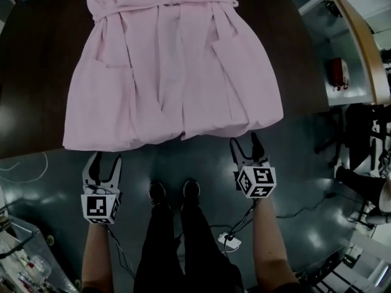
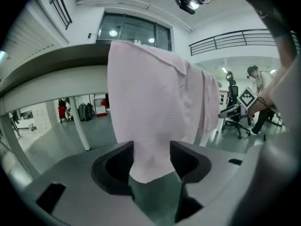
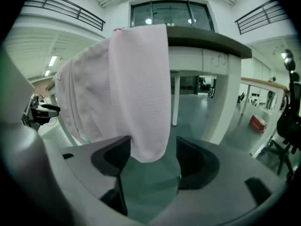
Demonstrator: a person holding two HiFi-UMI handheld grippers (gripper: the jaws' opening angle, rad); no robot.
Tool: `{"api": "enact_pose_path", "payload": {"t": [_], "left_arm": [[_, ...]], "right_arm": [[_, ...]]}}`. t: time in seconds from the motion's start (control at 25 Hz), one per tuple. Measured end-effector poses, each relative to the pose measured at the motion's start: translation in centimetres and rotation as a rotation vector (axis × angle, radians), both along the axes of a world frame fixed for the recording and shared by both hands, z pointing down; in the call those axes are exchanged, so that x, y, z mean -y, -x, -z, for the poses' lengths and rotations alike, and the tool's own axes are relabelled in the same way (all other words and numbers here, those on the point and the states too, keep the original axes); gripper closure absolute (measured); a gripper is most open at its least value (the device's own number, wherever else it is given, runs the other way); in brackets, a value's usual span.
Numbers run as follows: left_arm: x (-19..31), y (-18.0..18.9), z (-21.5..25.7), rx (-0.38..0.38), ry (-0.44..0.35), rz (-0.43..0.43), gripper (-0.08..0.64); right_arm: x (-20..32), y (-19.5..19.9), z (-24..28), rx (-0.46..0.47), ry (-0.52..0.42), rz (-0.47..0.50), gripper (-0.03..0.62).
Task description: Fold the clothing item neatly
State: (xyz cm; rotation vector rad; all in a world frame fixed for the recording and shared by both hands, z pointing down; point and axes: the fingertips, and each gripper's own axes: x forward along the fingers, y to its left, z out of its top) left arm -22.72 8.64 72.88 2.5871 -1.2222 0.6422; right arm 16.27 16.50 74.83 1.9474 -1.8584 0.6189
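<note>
The dark surface [image 1: 36, 72] is carrying the pink clothing item [image 1: 171, 72], which is lying spread flat across it with its gathered hem hanging over the near edge toward me. I am holding my left gripper [image 1: 105, 159] and my right gripper [image 1: 244, 140] just below that edge, above the floor [image 1: 183, 163], both with jaws standing wide apart and clamping nothing. The hanging hem is showing in the gap of each gripper's view, the left gripper near the hem's left corner and the right just under its right end.

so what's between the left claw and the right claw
In the head view, the person's black shoes stand between the left claw and right claw.
</note>
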Motion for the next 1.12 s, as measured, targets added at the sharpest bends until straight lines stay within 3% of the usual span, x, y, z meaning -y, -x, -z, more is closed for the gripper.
{"api": "enact_pose_path", "payload": {"t": [0.16, 0.24, 0.36, 0.4, 0.44, 0.52, 0.72, 0.8, 0.92, 1.0, 1.12], "left_arm": [[1.8, -1.5, -2.2, -0.026, -0.026, -0.009, 0.333], [2.2, -2.3, -2.6, 0.0, -0.069, -0.017, 0.334], [1.9, -3.2, -3.3, 0.045, -0.073, -0.039, 0.335], [1.6, -3.3, -3.4, 0.049, -0.07, -0.036, 0.338], [1.4, -3.3, -3.2, 0.05, -0.07, -0.024, 0.378], [0.8, -2.9, -2.8, 0.042, -0.066, 0.004, 0.536], [-2.0, -3.4, -0.8, 0.05, -0.067, -0.064, 0.545], [-3.6, -3.3, 1.2, 0.034, -0.054, -0.075, 0.545], [-7.0, -3.0, 6.9, -0.061, -0.019, -0.074, 0.545], [-8.3, -2.9, 11.4, -0.11, -0.044, -0.081, 0.545], [-8.5, -2.2, 17.4, -0.126, -0.106, -0.062, 0.545]], "right_arm": [[2.9, -1.0, -1.5, -0.014, -0.045, 0.106, 0.322], [4.0, -0.7, -1.9, -0.023, -0.056, 0.155, 0.322], [5.0, 0.1, -2.0, -0.014, -0.067, 0.184, 0.327], [5.0, 0.2, -2.0, -0.026, -0.067, 0.18, 0.356], [4.8, 0.2, -1.9, -0.047, -0.065, 0.171, 0.426], [4.1, 0.2, -1.7, -0.089, -0.057, 0.155, 0.592], [0.3, 2.6, 0.1, -0.108, -0.05, 0.208, 0.592], [-2.2, 3.6, 1.9, -0.113, -0.047, 0.229, 0.592], [-6.4, 4.2, 6.1, -0.055, -0.027, 0.24, 0.592], [-7.7, 4.2, 9.7, -0.015, -0.044, 0.245, 0.592], [-7.8, 3.7, 15.0, 0.011, -0.113, 0.254, 0.592]]}}
